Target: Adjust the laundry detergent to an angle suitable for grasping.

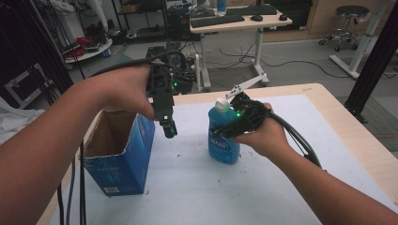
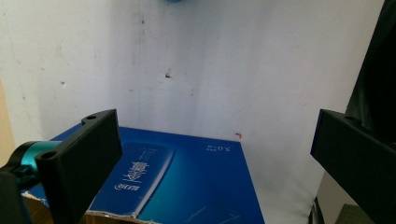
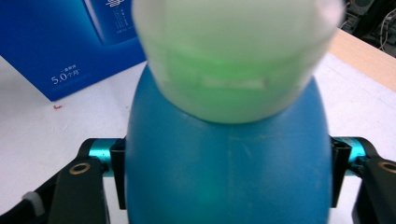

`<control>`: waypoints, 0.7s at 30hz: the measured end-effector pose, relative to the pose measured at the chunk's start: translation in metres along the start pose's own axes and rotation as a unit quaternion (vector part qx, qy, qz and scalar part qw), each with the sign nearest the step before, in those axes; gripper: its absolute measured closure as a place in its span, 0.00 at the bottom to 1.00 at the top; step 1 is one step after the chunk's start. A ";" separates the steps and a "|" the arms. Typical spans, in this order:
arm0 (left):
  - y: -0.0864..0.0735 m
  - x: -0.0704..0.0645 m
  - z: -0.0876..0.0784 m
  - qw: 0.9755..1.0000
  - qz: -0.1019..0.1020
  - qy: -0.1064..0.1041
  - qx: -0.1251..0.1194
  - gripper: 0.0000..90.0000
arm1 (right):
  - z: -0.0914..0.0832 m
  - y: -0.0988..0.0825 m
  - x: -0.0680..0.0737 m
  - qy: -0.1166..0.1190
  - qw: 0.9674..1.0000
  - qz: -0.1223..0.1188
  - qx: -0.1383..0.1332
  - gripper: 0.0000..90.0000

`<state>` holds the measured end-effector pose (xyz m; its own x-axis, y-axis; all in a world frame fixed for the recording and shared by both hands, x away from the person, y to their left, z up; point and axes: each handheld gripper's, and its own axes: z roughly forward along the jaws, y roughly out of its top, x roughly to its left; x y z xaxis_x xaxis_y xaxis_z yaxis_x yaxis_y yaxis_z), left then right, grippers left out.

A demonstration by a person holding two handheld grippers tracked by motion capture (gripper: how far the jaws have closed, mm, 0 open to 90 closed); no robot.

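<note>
I'm working on a white mat over a wooden table [image 1: 328, 96], in a lab with a desk of keyboards [image 1: 239, 19] behind. My right gripper [image 1: 230, 123] is clamped round the blue bottle [image 1: 223, 136] mid-table. My left gripper [image 1: 169, 129] hangs wide open, holding nothing, over the open blue carton [image 1: 123, 159] near the left edge.

Bare tabletop [image 1: 187, 187] between box [image 1: 126, 159] and bottle [image 1: 223, 140]
</note>
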<state>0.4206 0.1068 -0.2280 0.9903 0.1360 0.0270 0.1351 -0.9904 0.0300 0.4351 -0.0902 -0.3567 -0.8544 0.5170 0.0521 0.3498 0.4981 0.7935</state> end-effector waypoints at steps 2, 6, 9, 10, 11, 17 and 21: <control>0.000 0.000 0.000 1.000 0.001 0.000 0.001 0.02 | 0.000 0.000 0.000 0.001 1.000 -0.001 -0.001 0.36; 0.000 0.000 0.000 1.000 0.000 0.000 0.001 0.02 | 0.000 0.000 0.000 0.000 1.000 -0.002 -0.005 0.37; 0.000 0.000 0.000 1.000 0.000 0.000 0.001 0.02 | 0.000 0.000 0.000 0.002 1.000 -0.003 -0.006 0.41; -0.001 0.000 0.000 1.000 -0.001 0.001 0.001 0.02 | -0.001 0.000 0.000 0.002 1.000 -0.006 -0.007 0.42; -0.001 0.000 0.000 1.000 -0.001 0.001 0.000 0.02 | -0.001 0.000 0.000 0.003 1.000 -0.007 -0.010 0.44; 0.000 0.000 0.001 1.000 0.000 0.001 0.002 0.02 | -0.002 0.001 0.003 -0.011 1.000 -0.024 -0.005 0.46; 0.000 0.000 0.001 1.000 0.000 0.001 0.003 0.02 | -0.002 0.002 0.005 -0.018 0.999 -0.031 0.002 0.47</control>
<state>0.4210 0.1064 -0.2295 0.9903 0.1360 0.0295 0.1353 -0.9905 0.0243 0.4309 -0.0879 -0.3536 -0.8606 0.5090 -0.0188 0.2979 0.5328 0.7920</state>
